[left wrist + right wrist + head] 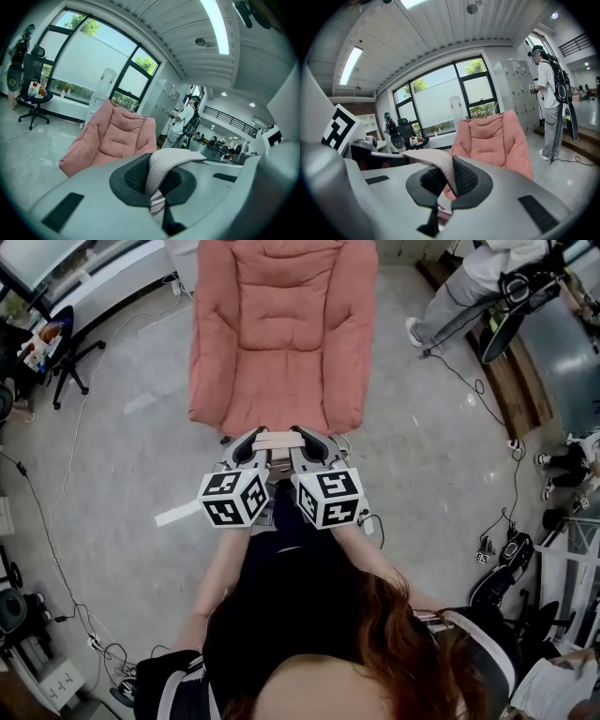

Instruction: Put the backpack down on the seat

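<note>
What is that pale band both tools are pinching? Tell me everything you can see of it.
It is a pale beige strap, soft and padded-looking, with stitched edges. It runs level between the left gripper and the right gripper, each shut on one end, in the air just before the pink chair. Between the left gripper's fingers a striped woven piece hangs below it. What it belongs to is hidden beneath the grippers.

**Clear run to the seat**

Dead ahead of the jaws the pink armchair (281, 324) has an open cushion, walled by its padded arms either side. A beige strap (274, 441) fills both jaw gaps. Ahead-right, well apart: a standing person (469, 287) and floor cable (469, 381). Far ahead-left: office chair (67, 357).
</note>
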Action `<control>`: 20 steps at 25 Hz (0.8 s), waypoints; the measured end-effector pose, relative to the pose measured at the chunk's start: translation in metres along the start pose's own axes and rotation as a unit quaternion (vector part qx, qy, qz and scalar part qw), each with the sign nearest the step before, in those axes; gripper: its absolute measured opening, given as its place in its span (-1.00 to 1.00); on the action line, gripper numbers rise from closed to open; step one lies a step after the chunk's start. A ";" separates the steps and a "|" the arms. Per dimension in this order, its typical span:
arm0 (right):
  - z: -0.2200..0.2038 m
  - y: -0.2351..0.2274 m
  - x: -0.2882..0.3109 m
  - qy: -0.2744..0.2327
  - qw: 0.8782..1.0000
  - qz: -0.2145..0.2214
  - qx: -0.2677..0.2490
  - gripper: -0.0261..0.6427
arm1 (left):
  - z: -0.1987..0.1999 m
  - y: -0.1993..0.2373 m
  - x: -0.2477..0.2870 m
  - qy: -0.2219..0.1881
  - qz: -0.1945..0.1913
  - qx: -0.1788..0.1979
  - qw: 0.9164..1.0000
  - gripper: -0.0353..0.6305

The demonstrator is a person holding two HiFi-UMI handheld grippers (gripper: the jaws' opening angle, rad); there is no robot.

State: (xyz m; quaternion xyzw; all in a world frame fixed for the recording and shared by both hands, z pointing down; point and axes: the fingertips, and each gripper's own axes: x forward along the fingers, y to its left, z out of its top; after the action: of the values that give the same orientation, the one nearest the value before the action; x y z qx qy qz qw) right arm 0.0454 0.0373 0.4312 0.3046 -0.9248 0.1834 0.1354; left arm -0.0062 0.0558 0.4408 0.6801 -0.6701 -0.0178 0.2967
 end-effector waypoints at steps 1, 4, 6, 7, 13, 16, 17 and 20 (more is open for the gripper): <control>0.004 -0.002 0.008 0.000 1.000 0.000 -0.003 -0.83 | 0.006 0.004 0.006 -0.001 0.002 0.002 1.000 -0.84; 0.016 -0.009 0.031 0.002 1.000 -0.006 -0.013 -0.83 | 0.023 0.017 0.025 -0.003 0.005 0.002 1.000 -0.84; 0.024 -0.012 0.045 0.001 1.000 -0.009 -0.012 -0.83 | 0.033 0.025 0.036 -0.005 0.003 0.001 1.000 -0.84; 0.028 -0.014 0.052 -0.001 1.000 -0.010 -0.011 -0.83 | 0.037 0.028 0.042 -0.005 0.001 0.001 1.000 -0.84; 0.048 -0.028 0.089 -0.005 1.000 -0.022 0.006 -0.83 | 0.065 0.045 0.075 0.006 -0.012 0.007 1.000 -0.84; 0.056 -0.035 0.104 -0.006 0.999 -0.030 0.015 -0.83 | 0.074 0.052 0.091 0.014 -0.019 0.009 1.000 -0.84; 0.057 -0.039 0.108 -0.006 0.999 -0.033 0.018 -0.83 | 0.075 0.053 0.096 0.017 -0.022 0.010 1.000 -0.84; 0.058 -0.050 0.116 -0.002 0.999 -0.036 0.026 -0.83 | 0.077 0.053 0.110 0.024 -0.026 0.010 0.999 -0.84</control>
State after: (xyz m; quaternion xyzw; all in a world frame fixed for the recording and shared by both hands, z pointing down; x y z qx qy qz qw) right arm -0.0220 -0.0840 0.4339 0.3417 -0.9084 0.2017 0.1320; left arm -0.0754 -0.0712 0.4416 0.7007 -0.6450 -0.0023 0.3050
